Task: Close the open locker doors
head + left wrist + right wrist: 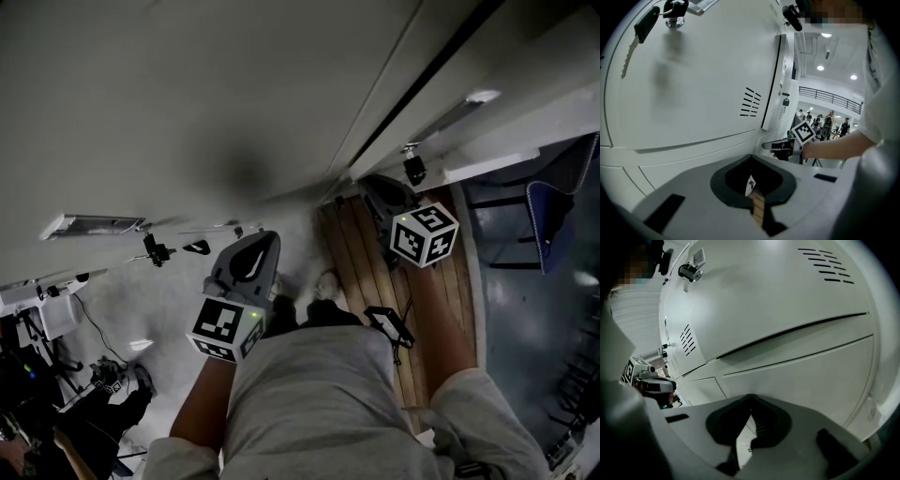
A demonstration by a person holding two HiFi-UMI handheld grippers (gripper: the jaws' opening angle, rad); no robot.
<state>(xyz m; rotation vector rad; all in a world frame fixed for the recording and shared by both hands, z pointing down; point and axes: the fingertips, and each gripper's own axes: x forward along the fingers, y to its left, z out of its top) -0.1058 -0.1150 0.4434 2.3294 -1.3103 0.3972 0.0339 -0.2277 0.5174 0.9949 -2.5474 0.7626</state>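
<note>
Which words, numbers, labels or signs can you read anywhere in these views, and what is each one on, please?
No text is readable in any view.
Left marker cube and right marker cube: black-and-white square patterns only, no letters.
Locker doors: plain, with vent slots only.
Small white tag, low in the left gripper view: a dark mark, too small to read.

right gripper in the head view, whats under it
Wooden slats lie under the right gripper and run on past it. The stretch directly below is covered by the gripper and the forearm.
</note>
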